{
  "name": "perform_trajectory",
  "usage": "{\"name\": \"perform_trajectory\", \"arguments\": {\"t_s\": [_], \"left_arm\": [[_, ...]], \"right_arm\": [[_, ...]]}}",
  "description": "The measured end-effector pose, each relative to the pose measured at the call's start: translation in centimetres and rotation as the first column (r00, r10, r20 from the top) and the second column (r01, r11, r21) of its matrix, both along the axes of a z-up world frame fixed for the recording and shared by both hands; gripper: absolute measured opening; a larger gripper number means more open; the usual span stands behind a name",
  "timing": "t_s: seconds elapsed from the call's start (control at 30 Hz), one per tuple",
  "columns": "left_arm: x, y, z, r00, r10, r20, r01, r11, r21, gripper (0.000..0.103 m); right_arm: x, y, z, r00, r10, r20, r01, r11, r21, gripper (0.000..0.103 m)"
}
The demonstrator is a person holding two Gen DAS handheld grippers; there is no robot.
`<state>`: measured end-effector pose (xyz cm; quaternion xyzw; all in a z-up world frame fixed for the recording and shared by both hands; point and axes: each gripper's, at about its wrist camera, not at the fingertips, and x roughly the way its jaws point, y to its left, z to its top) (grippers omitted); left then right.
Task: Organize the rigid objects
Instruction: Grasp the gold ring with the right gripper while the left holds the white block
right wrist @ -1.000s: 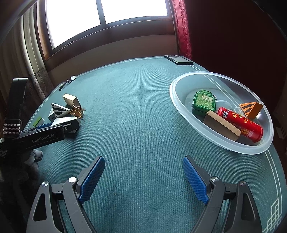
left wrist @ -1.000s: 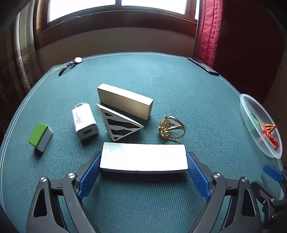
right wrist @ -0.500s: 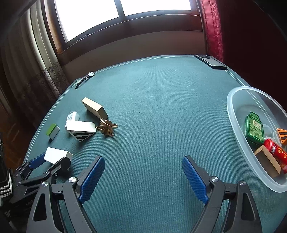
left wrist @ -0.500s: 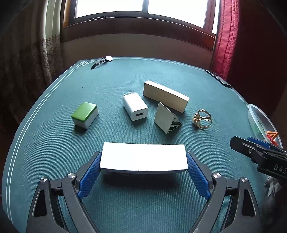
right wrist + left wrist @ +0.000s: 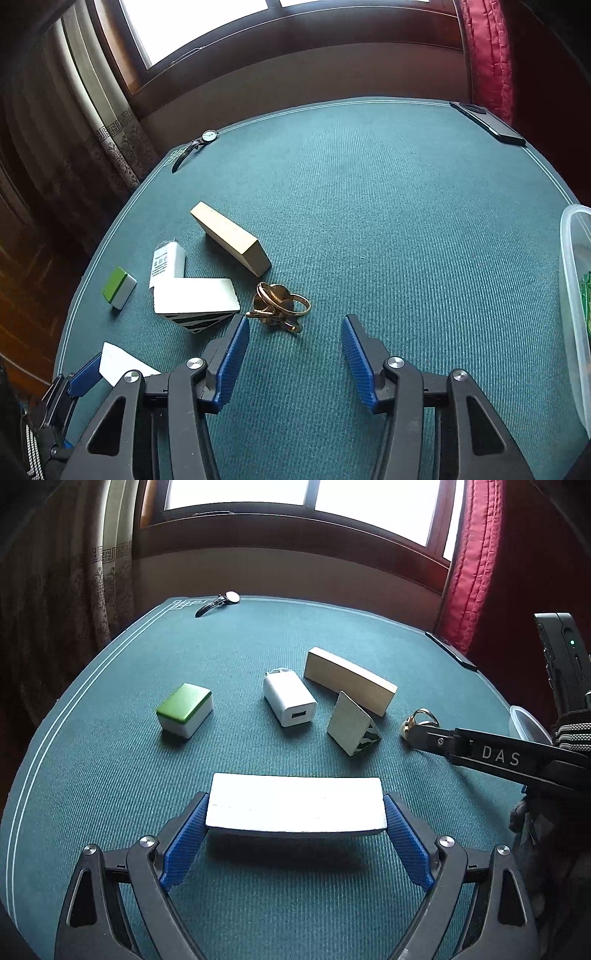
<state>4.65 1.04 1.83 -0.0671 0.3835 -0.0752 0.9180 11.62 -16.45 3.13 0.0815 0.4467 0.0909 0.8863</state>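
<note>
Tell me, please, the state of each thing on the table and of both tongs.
Left tongs: shut on white block, lifted.
Right tongs: open, just before gold ring puzzle.
Wooden block: on its long edge.
White charger: lying flat.
Striped wedge: lying on table.
Green-topped block: resting, green up.
Wristwatch: lying unfastened.

We note a white flat block held level, clamped endwise above the cloth. The gold ring puzzle, striped wedge, wooden block, charger and green-topped block lie clustered.
</note>
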Motion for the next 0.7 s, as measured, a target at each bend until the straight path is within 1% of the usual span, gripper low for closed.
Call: {"name": "perform_trajectory", "arguments": {"t_s": [0.13, 0.3, 0.47, 0.7], "left_arm": [[0.2, 0.0, -0.1, 1.000, -0.001, -0.009, 0.001, 1.000, -0.003, 0.092], [0.3, 0.0, -0.2, 1.000, 0.000, -0.015, 0.000, 1.000, -0.009, 0.092], [0.4, 0.0, -0.3, 1.000, 0.001, -0.021, -0.001, 1.000, -0.013, 0.092], [0.4, 0.0, -0.4, 1.000, 0.001, -0.022, -0.002, 1.000, -0.008, 0.092]], "right_arm": [[0.5, 0.4, 0.0, 1.000, 0.001, 0.003, -0.001, 1.000, -0.008, 0.049], [0.8, 1.2, -0.1, 1.000, 0.013, 0.020, -0.012, 0.999, -0.036, 0.038], [0.6, 1.4, 0.0, 0.999, 0.016, 0.034, -0.014, 0.998, -0.053, 0.038], [-0.6, 0.5, 0.2, 0.999, 0.000, 0.040, 0.002, 0.999, -0.045, 0.038]]}}
